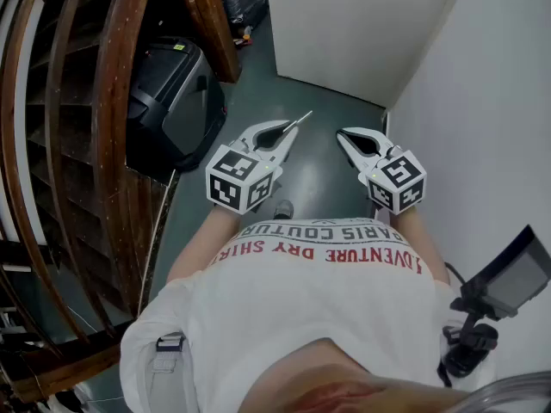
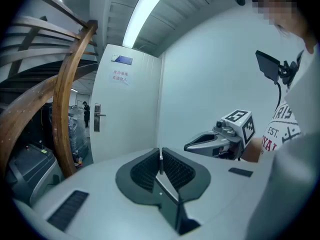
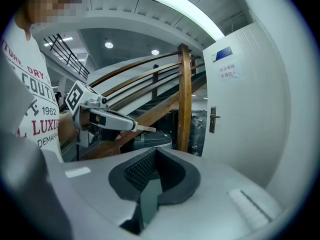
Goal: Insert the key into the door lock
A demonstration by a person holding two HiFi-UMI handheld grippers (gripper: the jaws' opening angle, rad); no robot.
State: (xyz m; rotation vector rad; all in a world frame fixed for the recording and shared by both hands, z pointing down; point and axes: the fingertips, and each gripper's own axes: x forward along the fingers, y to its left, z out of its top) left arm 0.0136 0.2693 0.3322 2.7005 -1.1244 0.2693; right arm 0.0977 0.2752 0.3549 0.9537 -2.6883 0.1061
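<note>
A thin metal key (image 1: 300, 121) sticks forward out of my left gripper (image 1: 291, 133), which is shut on it. In the left gripper view the key (image 2: 160, 160) stands as a narrow blade between the dark pads. My right gripper (image 1: 343, 135) is level with it to the right, shut and empty; its pads (image 3: 145, 170) meet with nothing between them. The white door (image 1: 344, 24) stands ahead, some way off. Its lock plate and lever handle (image 2: 97, 117) show on the door's left side, also in the right gripper view as the handle (image 3: 213, 119). From the right, the key (image 3: 146, 129) juts from the left gripper (image 3: 134, 126).
A curved wooden stair rail (image 1: 112, 144) and post (image 2: 62, 114) run along the left. A black machine (image 1: 172, 93) sits on the dark floor by the stairs. A white wall (image 1: 482, 127) closes the right side. A person (image 2: 86, 113) stands far off past the post.
</note>
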